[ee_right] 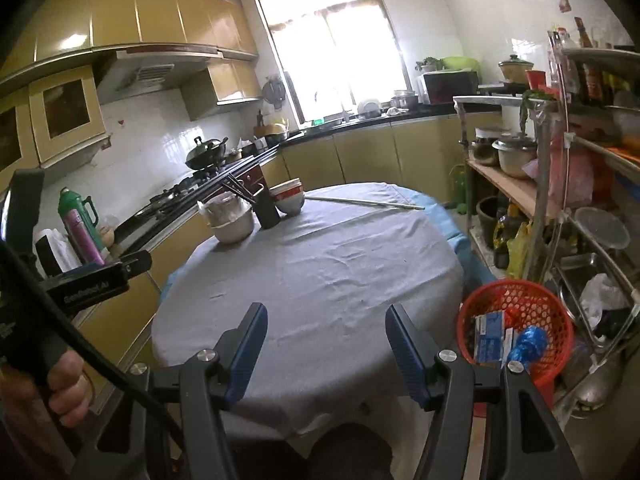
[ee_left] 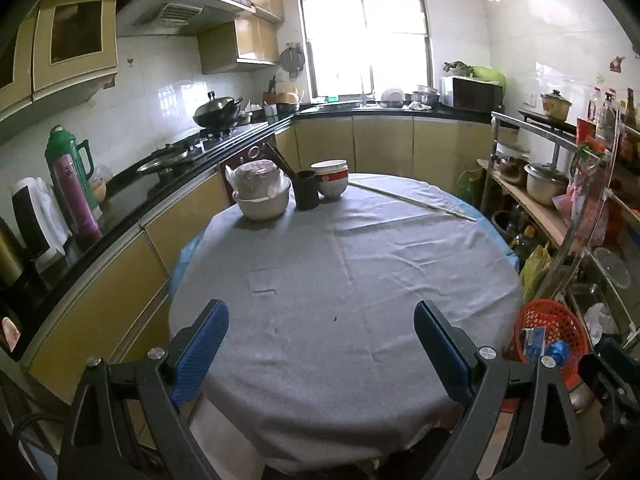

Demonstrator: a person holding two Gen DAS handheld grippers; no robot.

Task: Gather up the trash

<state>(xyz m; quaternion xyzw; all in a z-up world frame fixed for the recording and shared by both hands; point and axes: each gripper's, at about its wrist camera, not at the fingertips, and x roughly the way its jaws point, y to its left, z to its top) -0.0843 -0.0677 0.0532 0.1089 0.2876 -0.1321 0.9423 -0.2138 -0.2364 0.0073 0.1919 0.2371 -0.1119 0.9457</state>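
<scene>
Yellow kitchen cabinets and a bright window framed the round table draped in grey cloth point(ee_left: 340, 280), which lay straight ahead of both your tongs. Your left gripper point(ee_left: 320, 344) stood spread wide with nothing between its blue pads, only bare cloth beyond them. Your right gripper point(ee_right: 326, 350) was about half open and likewise held nothing.

The trash already gathered — blue-and-white cartons and a crumpled blue wrapper — sat in the red mesh plastic basket point(ee_right: 516, 300), low down to the right of the right tongs and just beside the table's edge. From the left tongs the same basket lay further off to the right, so your right hand was the nearer one.

Past the tongs at the far side of the cloth were a white bowl covered in a clear bag point(ee_left: 262, 194), a black cup point(ee_left: 306, 190) and stacked red-and-white bowls point(ee_left: 331, 180); a pale thin stick point(ee_left: 412, 200) lay to their right, its long axis running slantwise across your line of reach. I could make out no loose trash on the cloth, so the task looked nearly done.
</scene>
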